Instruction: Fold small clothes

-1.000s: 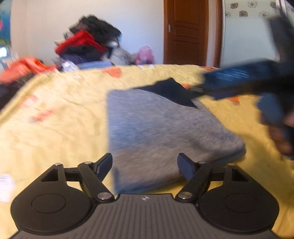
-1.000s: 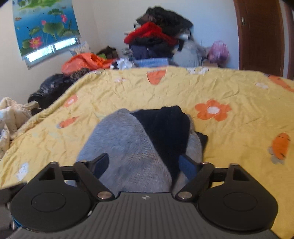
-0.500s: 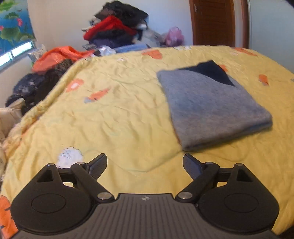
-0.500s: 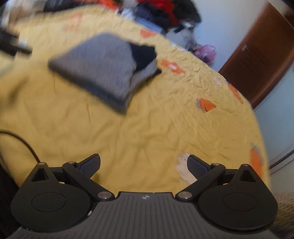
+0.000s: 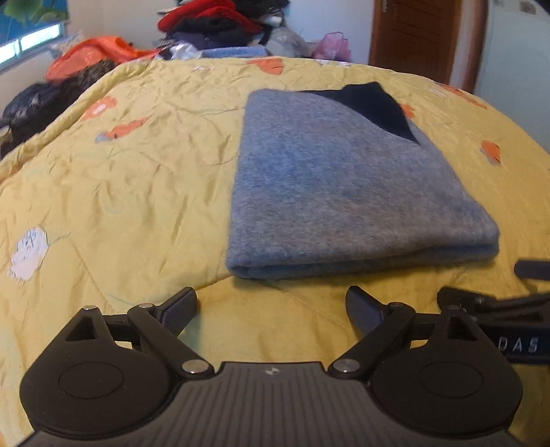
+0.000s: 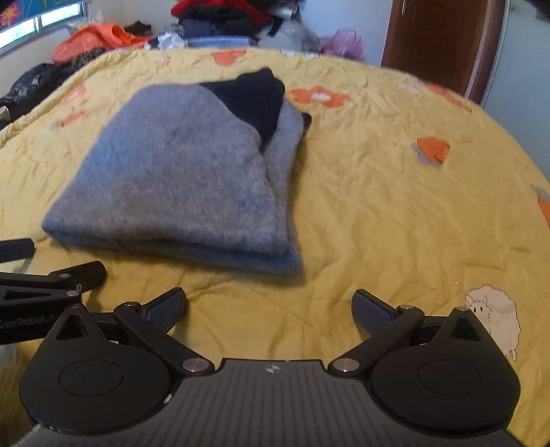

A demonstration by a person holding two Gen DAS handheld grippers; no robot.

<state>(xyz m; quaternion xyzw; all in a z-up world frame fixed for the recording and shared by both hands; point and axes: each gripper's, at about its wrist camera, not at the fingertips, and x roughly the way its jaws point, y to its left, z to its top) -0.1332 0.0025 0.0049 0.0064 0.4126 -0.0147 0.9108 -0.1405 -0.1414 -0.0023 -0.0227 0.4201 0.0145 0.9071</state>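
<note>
Folded grey sweater (image 5: pixel 343 192) lying flat on the yellow bedspread (image 5: pixel 120 178), both grippers clear of it

From the left: the left gripper (image 5: pixel 271 311) sits just short of the sweater's near edge, fingers spread wide, nothing between them; the sweater lies mid-bed, a dark navy part (image 6: pixel 254 99) showing at its far end; the right gripper (image 6: pixel 270 309) is beside the left one, fingers equally wide apart, empty, with the sweater ahead and to its left; a clothes pile (image 5: pixel 220 24) sits beyond the bed
</note>
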